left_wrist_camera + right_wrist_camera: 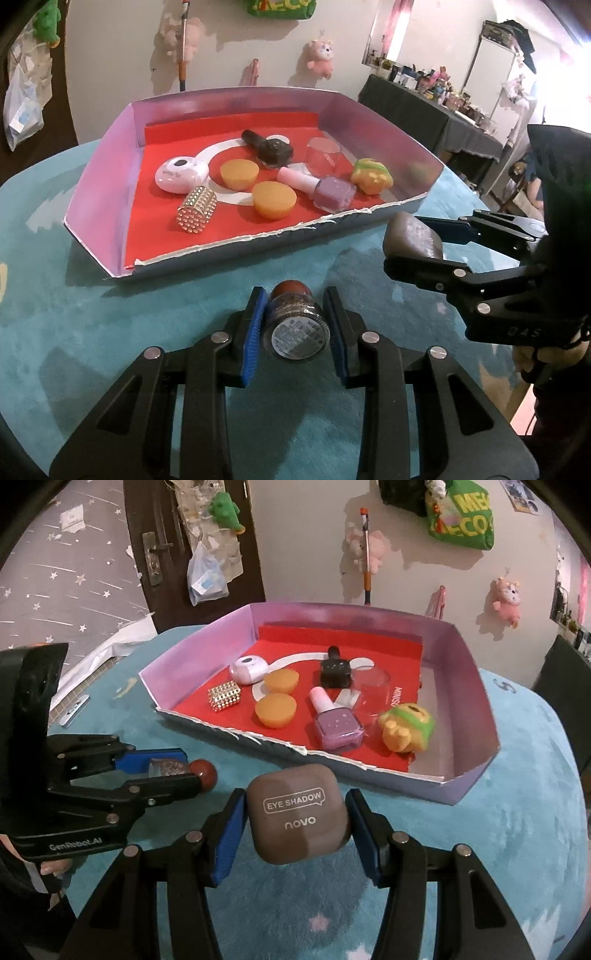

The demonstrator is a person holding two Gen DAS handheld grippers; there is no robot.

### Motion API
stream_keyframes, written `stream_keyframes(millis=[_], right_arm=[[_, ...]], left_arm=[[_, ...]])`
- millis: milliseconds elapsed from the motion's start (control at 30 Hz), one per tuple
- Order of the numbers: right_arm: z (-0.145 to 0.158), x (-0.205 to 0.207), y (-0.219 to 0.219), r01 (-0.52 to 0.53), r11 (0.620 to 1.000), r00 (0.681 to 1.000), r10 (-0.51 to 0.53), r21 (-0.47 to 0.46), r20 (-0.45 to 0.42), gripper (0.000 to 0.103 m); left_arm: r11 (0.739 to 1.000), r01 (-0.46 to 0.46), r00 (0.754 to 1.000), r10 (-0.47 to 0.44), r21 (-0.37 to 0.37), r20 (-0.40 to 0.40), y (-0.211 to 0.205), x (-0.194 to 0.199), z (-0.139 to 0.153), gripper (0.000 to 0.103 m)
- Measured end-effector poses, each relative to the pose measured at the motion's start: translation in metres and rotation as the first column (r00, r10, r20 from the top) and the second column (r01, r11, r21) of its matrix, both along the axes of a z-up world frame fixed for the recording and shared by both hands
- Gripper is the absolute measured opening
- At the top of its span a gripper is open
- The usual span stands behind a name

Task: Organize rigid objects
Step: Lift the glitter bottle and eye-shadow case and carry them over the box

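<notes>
My left gripper (295,321) is shut on a small glitter bottle with a red round cap (295,325), held over the teal cloth in front of the tray; the bottle also shows in the right wrist view (173,768). My right gripper (295,823) is shut on a brown eye shadow case (297,821), which also shows in the left wrist view (412,236) near the tray's right front corner. The red-floored tray (229,243) holds a purple nail polish (332,190), a black bottle (271,149), two orange cups (273,199), a studded cylinder (195,208), a white case (181,173), a clear cup (323,155) and a yellow-green toy (371,175).
The tray (491,716) stands on a round table under a teal cloth (517,849). A wall with hanging plush toys (508,598) is behind, and a dark door (166,554) at the left. A cluttered dark table (424,107) stands at the far right.
</notes>
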State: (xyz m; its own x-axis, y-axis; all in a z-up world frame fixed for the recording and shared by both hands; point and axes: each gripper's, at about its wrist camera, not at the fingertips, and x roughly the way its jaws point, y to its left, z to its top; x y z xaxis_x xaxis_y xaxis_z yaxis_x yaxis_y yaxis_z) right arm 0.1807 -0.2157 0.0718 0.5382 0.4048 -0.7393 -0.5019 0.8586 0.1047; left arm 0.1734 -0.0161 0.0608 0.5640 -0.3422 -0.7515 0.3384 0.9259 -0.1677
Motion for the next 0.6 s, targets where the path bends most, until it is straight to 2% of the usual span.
stream_keyframes(millis=[267, 400, 533, 567, 600], right_arm=[[-0.007, -0.006, -0.004, 0.008, 1.000, 0.999, -0.008, -0.005, -0.033, 0.057], [-0.017, -0.012, -0.005, 0.017, 0.999, 0.998, -0.019, -0.047, -0.052, 0.058], [-0.025, -0.014, -0.005, 0.024, 0.997, 0.997, -0.029, -0.075, -0.067, 0.058], [-0.024, -0.015, -0.004, 0.022, 0.997, 0.998, -0.027, -0.078, -0.061, 0.060], [-0.024, -0.016, -0.004, 0.020, 0.997, 0.998, -0.025, -0.074, -0.063, 0.067]], left_arm=[[1.000, 0.004, 1.000, -0.003, 0.025, -0.026, 0.004, -0.009, -0.011, 0.030], [1.000, 0.011, 1.000, -0.011, 0.014, -0.005, 0.005, -0.016, -0.011, 0.030], [0.999, 0.004, 1.000, -0.003, 0.036, -0.025, 0.003, -0.014, -0.014, 0.032], [0.999, 0.001, 0.999, 0.001, 0.037, -0.034, 0.003, -0.014, -0.016, 0.034], [0.999, 0.001, 0.999, 0.000, 0.032, -0.034, 0.003, -0.014, -0.016, 0.040]])
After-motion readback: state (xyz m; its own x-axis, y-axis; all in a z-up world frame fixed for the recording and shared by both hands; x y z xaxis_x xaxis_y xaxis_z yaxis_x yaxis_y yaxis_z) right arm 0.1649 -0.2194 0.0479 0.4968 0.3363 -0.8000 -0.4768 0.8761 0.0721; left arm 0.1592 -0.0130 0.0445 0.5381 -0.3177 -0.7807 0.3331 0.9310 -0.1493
